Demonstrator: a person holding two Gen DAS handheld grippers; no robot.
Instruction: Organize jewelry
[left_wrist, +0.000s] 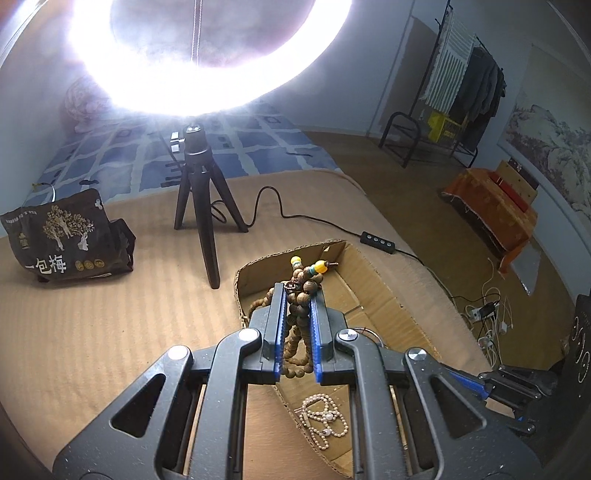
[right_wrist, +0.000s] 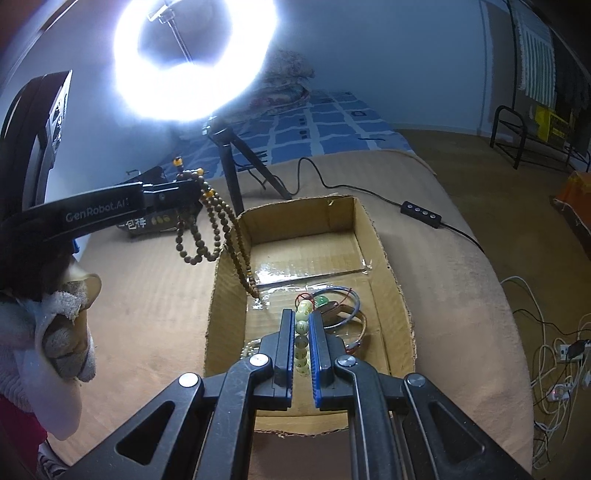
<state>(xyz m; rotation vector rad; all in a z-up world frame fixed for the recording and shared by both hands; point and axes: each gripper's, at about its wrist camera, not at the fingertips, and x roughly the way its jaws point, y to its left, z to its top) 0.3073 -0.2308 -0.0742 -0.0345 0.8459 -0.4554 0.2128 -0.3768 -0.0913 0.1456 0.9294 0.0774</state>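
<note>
My left gripper (left_wrist: 298, 290) is shut on a long brown wooden bead string (left_wrist: 297, 295) with yellow beads at its top. Seen from the right wrist view, that bead string (right_wrist: 218, 225) hangs in loops from the left gripper (right_wrist: 184, 188) over the left wall of the cardboard box (right_wrist: 391, 258), its lowest loop reaching the box floor. My right gripper (right_wrist: 302, 317) is shut on a pale green bead bracelet (right_wrist: 302, 334) above the box floor. Bangles (right_wrist: 345, 308) lie in the box just beyond it. A pearl necklace (left_wrist: 325, 421) lies in the box under the left gripper.
A ring light on a black tripod (left_wrist: 201, 206) stands behind the box, its cable and switch (right_wrist: 421, 214) running right. A dark snack bag (left_wrist: 66, 240) sits at the left on the tan blanket. A gloved hand (right_wrist: 62, 332) holds the left gripper. Cables lie on the floor at the right.
</note>
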